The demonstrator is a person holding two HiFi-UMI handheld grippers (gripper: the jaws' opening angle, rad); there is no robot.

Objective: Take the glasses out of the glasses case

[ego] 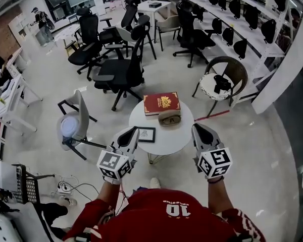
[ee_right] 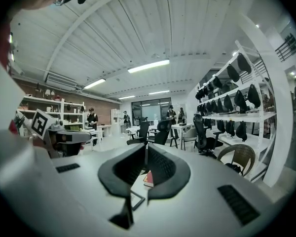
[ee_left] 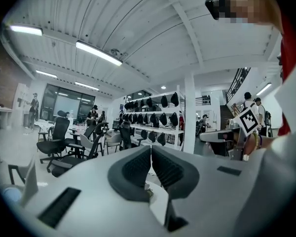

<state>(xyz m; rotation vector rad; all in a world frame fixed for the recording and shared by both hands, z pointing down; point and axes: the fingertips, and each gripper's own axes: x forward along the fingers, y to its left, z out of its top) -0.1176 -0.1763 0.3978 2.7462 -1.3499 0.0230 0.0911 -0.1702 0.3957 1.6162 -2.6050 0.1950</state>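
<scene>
A tan glasses case [ego: 169, 118] lies closed on the small round white table [ego: 179, 135], just in front of a red book [ego: 161, 103]. My left gripper [ego: 133, 130] hangs over the table's near left edge, beside a small black picture frame [ego: 146, 134]. My right gripper [ego: 197, 127] is held at the table's near right edge, a little right of the case. Both point up and away, well above the table. In the left gripper view the left gripper [ee_left: 151, 151] is shut on nothing. The right gripper [ee_right: 146, 148] is likewise shut and empty, with the red book [ee_right: 148, 179] showing below its pads.
Black office chairs [ego: 118, 74] crowd the floor beyond the table. A wicker chair [ego: 223, 79] with a black object on its seat stands at the right, a white chair [ego: 73, 122] at the left. Shelving [ego: 252, 19] lines the right wall. Cables [ego: 65, 188] lie on the floor.
</scene>
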